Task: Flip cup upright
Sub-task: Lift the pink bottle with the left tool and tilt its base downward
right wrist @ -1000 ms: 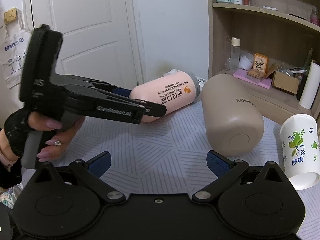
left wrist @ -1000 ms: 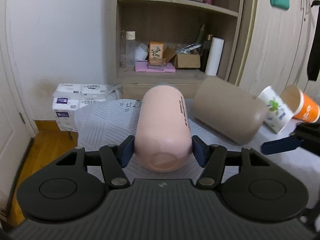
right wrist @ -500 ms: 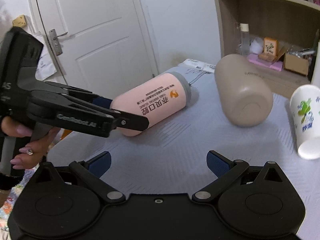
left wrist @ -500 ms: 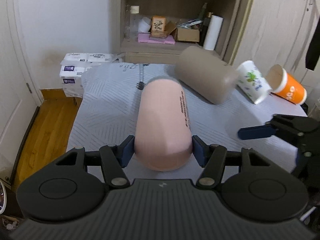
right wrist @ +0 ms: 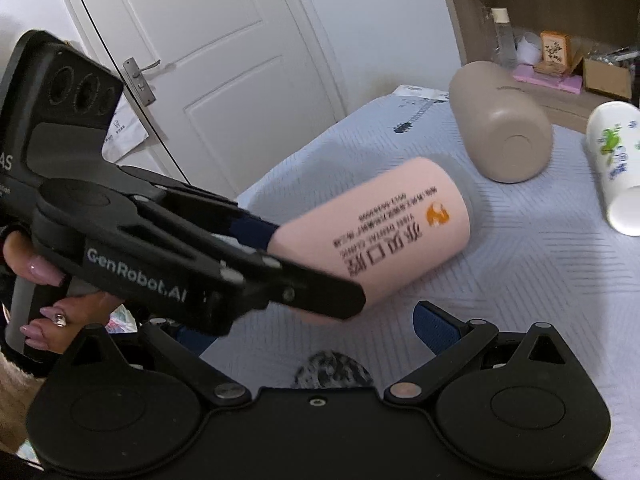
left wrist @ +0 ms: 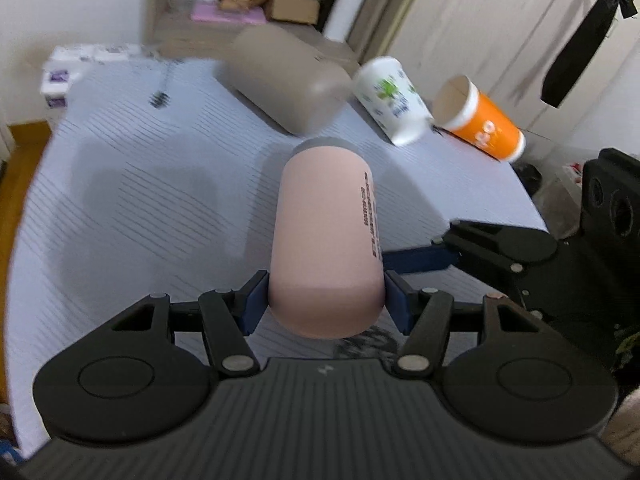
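My left gripper (left wrist: 325,304) is shut on the base end of a pink cup (left wrist: 326,236) with dark lettering. It holds the cup lifted above the table and tilted, its far end pointing down toward the cloth. The cup also shows in the right wrist view (right wrist: 384,236), with the left gripper (right wrist: 280,276) clamped on its lower end. My right gripper (right wrist: 308,328) is open and empty, close under the cup's base; its blue finger (left wrist: 420,260) shows beside the cup in the left wrist view.
A tan bottle (left wrist: 288,76) lies on its side on the striped grey tablecloth (left wrist: 140,200). A white paper cup (left wrist: 392,100) and an orange paper cup (left wrist: 480,124) lie tipped over at the right. A shelf unit (left wrist: 256,4) stands behind, a white door (right wrist: 200,60) to the left.
The left gripper has lifted the pink cup and tilted its far end downward, moving it toward me. The right gripper has come in close beneath the cup's base, still open.
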### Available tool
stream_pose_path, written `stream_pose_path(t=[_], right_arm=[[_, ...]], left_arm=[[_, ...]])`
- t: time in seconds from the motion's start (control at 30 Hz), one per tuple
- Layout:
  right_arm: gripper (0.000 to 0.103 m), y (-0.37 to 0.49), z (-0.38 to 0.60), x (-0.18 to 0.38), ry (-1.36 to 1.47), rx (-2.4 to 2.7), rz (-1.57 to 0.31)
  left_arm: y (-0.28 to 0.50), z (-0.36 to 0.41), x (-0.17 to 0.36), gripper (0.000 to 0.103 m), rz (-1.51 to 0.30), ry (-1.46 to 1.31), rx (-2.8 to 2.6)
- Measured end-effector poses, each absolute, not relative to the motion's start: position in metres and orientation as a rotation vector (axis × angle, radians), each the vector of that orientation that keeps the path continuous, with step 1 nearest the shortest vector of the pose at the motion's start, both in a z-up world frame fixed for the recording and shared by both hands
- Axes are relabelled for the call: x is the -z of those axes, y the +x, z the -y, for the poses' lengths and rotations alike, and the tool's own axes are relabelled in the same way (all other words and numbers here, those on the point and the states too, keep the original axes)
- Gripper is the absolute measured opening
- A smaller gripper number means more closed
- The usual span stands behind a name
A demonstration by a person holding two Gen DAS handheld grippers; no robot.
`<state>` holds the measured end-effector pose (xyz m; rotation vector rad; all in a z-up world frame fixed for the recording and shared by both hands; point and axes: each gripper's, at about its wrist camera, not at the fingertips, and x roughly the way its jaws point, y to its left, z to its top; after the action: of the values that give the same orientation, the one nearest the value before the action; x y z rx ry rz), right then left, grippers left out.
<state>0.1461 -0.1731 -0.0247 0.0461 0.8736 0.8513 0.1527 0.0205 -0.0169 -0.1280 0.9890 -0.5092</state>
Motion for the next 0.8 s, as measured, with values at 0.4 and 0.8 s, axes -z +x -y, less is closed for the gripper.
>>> stream_pose_path(t=[0.4,0.8], right_arm=[[0.103,0.154,0.205,0.026,0.094,-0.815,-0.889],[0.101,0.185,0.220,0.033,0.288,-0.750,-1.013]], left_arm=[[0.160,-0.004,0.013,0.079,-0.952,-0.164,0.622],[0.209,-0.003,0.030,0.064,-1.060,-0.298,0.689]])
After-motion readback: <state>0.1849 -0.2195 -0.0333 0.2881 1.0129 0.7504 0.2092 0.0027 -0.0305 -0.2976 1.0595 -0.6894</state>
